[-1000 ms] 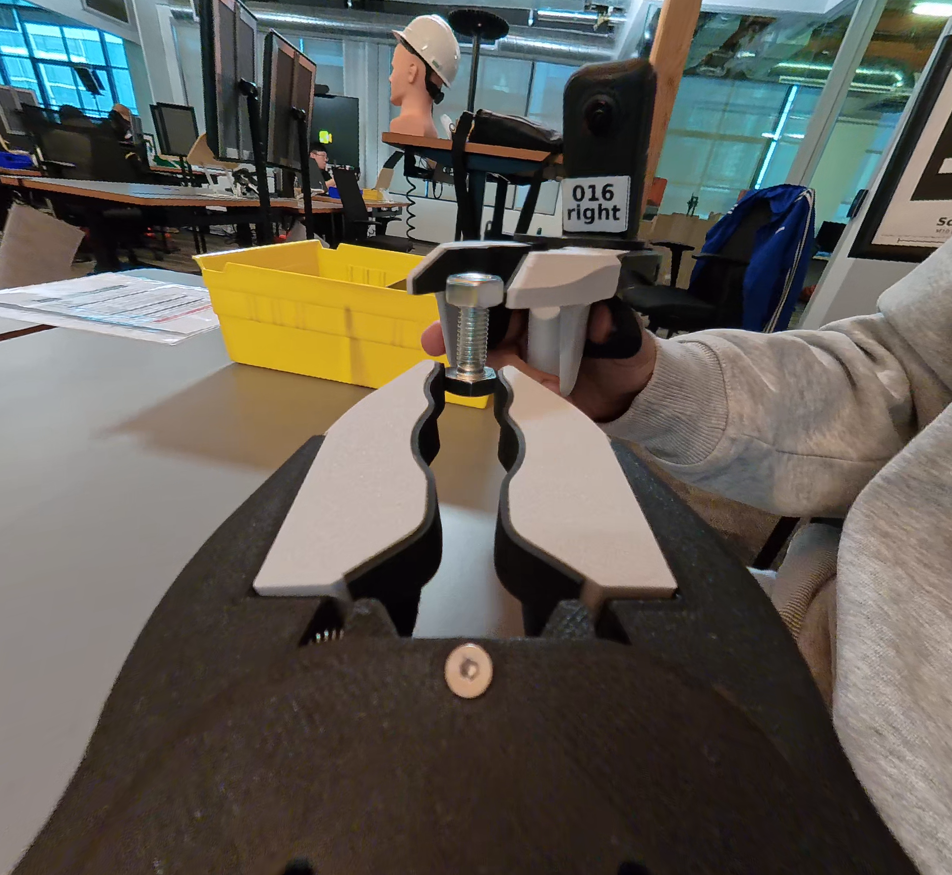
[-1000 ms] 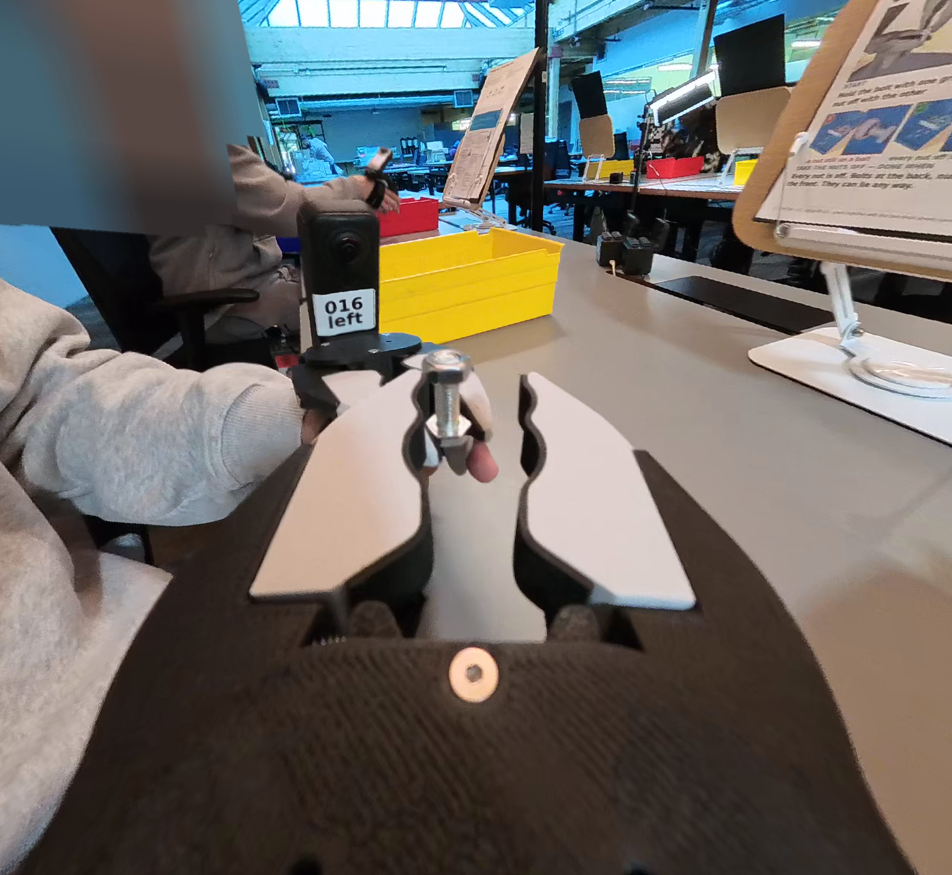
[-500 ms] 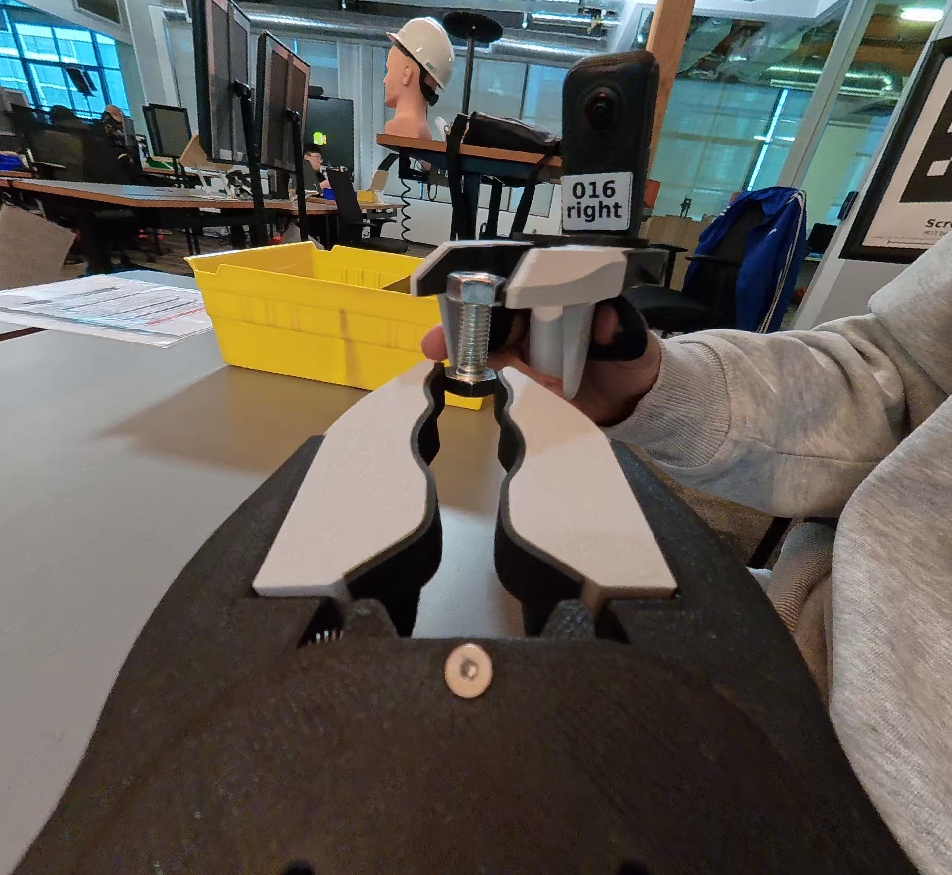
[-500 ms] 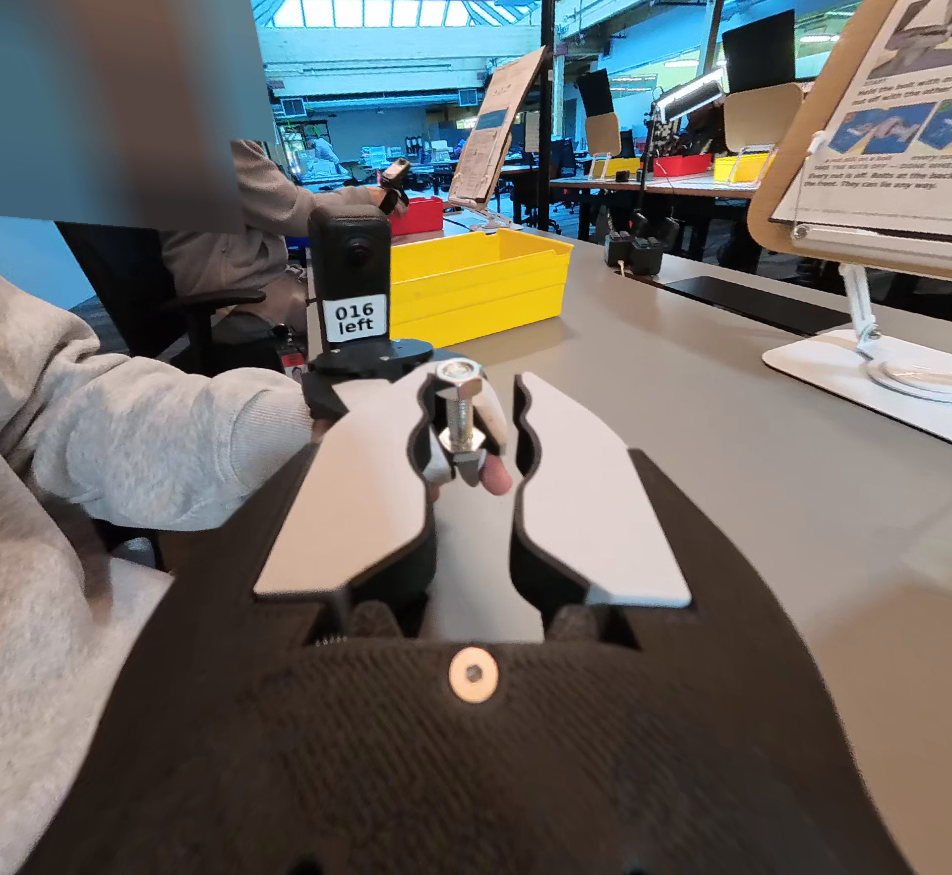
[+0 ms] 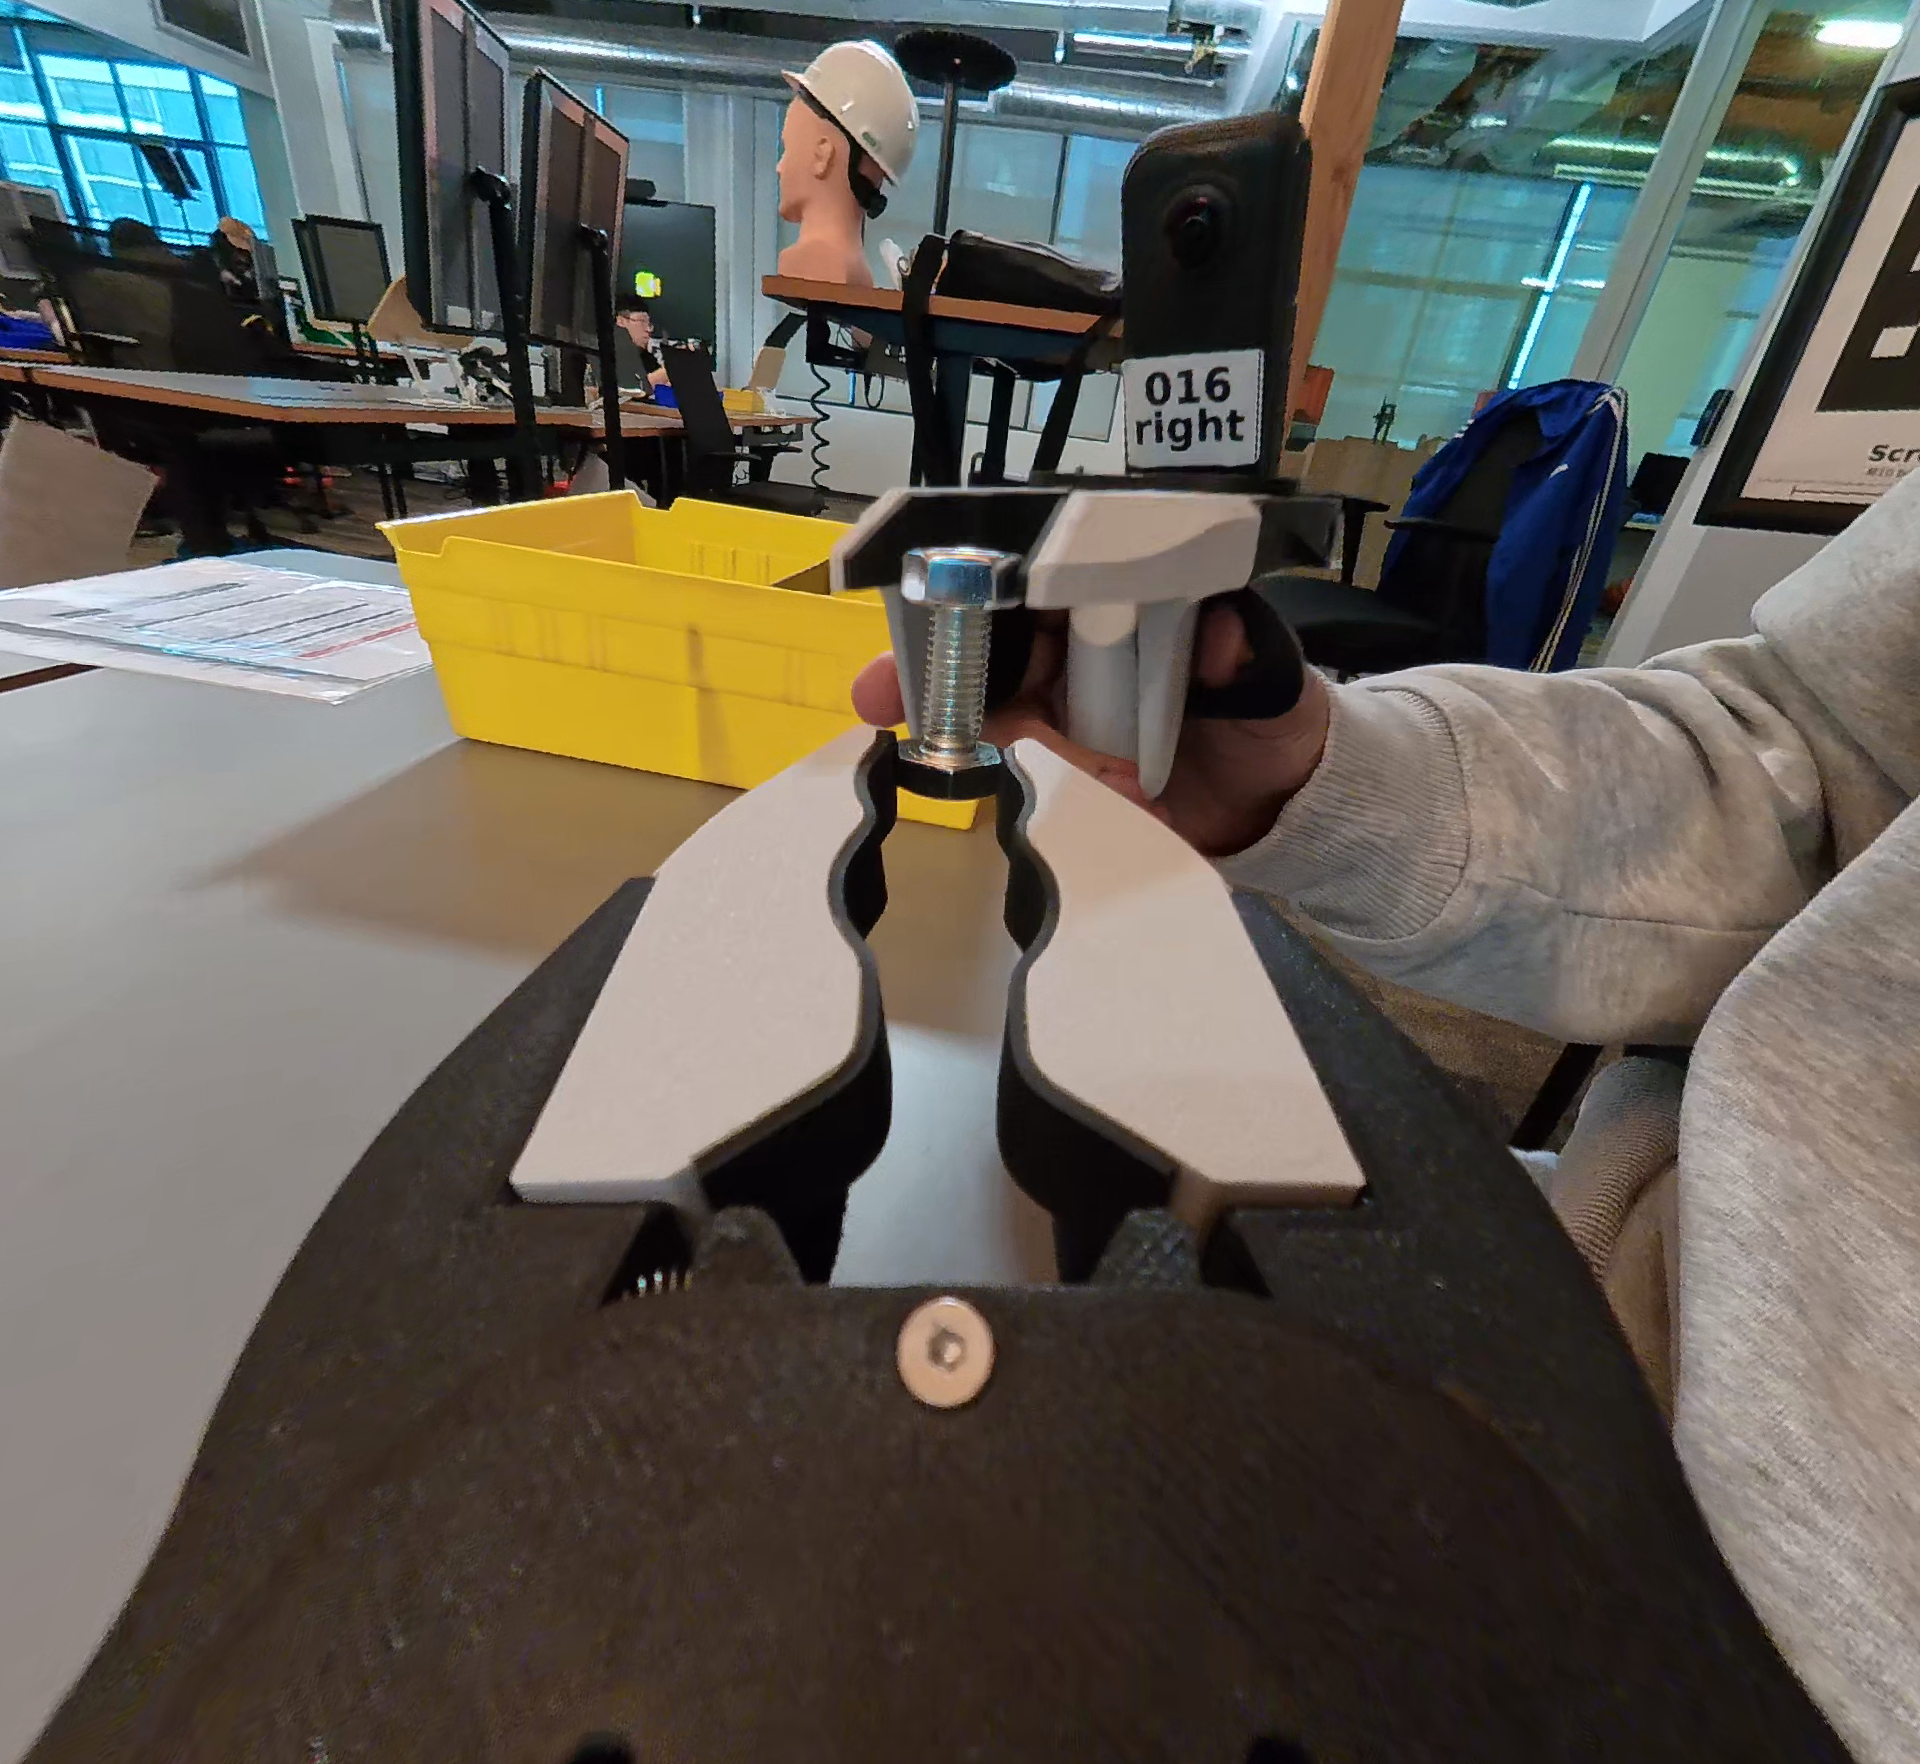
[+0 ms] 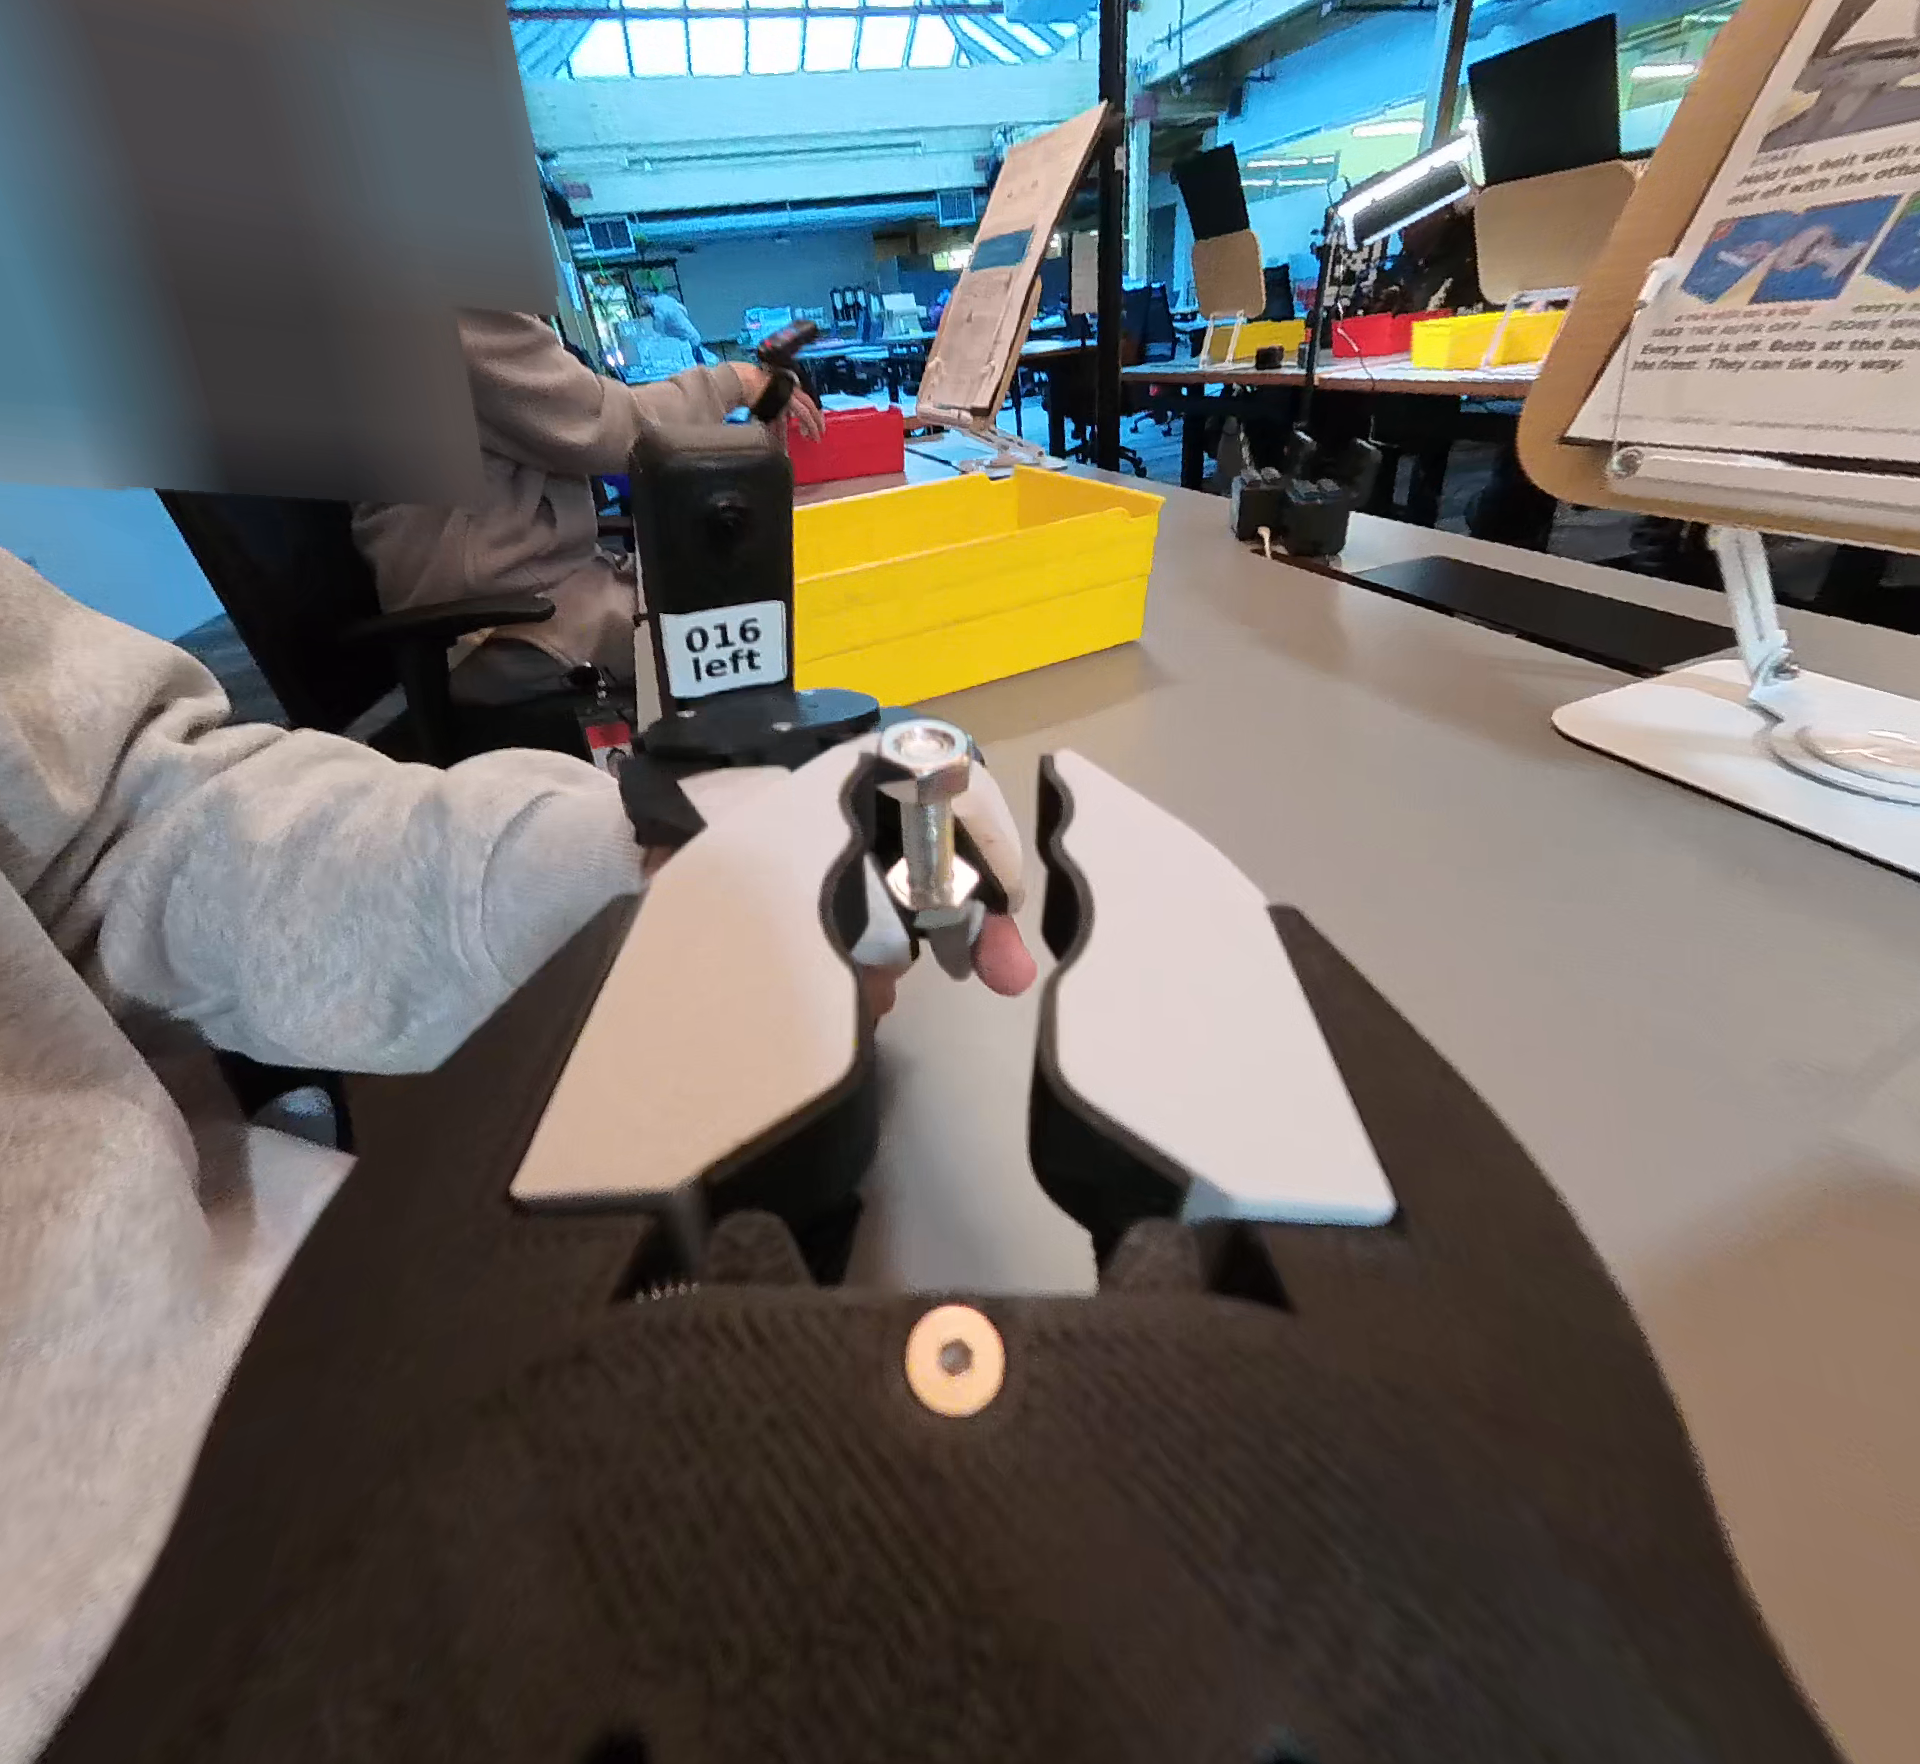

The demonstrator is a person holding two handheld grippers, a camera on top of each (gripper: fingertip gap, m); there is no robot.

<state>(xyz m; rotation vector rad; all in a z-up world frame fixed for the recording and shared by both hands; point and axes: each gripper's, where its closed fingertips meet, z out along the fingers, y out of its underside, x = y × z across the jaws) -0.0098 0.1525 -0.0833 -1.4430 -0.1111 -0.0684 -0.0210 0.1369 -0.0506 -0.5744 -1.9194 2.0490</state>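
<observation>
A silver bolt [image 5: 954, 665] stands upright, head on top, with a nut [image 5: 948, 764] near its lower end. My left gripper [image 5: 948, 774] is shut on the nut and holds the bolt above the grey table [image 5: 260, 935]. The right gripper [image 5: 1023, 561] shows beyond it, at the height of the bolt head. In the right wrist view my right gripper [image 6: 951, 774] is open, its fingertips on either side of the bolt [image 6: 928, 831]. The bolt sits closer to the left finger [image 6: 727, 966], with a clear gap to the right one. The left gripper's fingertips [image 6: 888, 945] hold the nut [image 6: 932, 891] below.
A yellow bin [image 5: 644, 634] stands on the table behind the bolt, also in the right wrist view [image 6: 966, 592]. A document stand [image 6: 1766, 312] on a white base [image 6: 1662, 748] and a black mat [image 6: 1538, 592] lie to the right. A printed sheet [image 5: 208, 623] lies far left. Another person's arm [image 6: 582, 426] is behind. Left and right tips are no more than a few centimetres apart.
The right gripper's fingers have narrowed slightly and shifted so the bolt sits more between them. The left gripper holds the nut as before.
</observation>
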